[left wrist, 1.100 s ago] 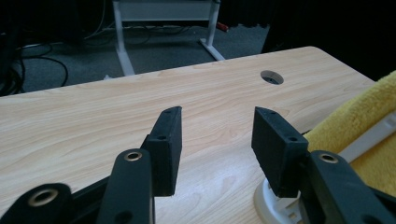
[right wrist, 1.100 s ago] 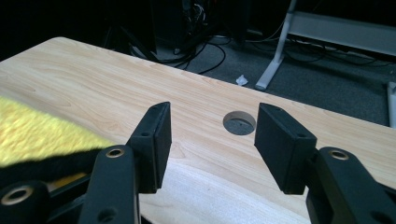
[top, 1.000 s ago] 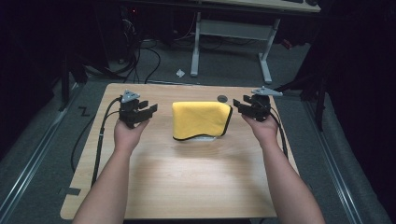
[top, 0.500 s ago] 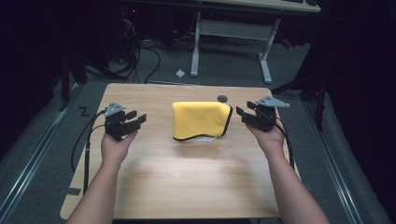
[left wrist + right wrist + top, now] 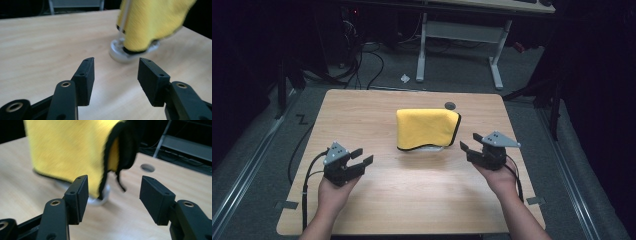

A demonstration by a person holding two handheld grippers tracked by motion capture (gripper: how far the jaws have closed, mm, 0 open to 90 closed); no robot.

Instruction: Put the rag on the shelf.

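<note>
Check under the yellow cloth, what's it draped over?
The yellow cloth hangs over a stand with a round silver base resting on the table; a thin upright rod rises from the base. What tops the rod is covered, so its shape can't be told.

one yellow cloth (image 5: 427, 129), one round base (image 5: 120, 51), two tools, one table (image 5: 412, 200).

The yellow cloth (image 5: 427, 128) drapes over a stand, hiding all but its pale round base (image 5: 125, 51). In both gripper views the cloth is blurred and cut off at twelve o'clock. The small white scrap (image 5: 405, 78) on the floor beyond the counter (image 5: 362, 115) is too small to identify.
</note>
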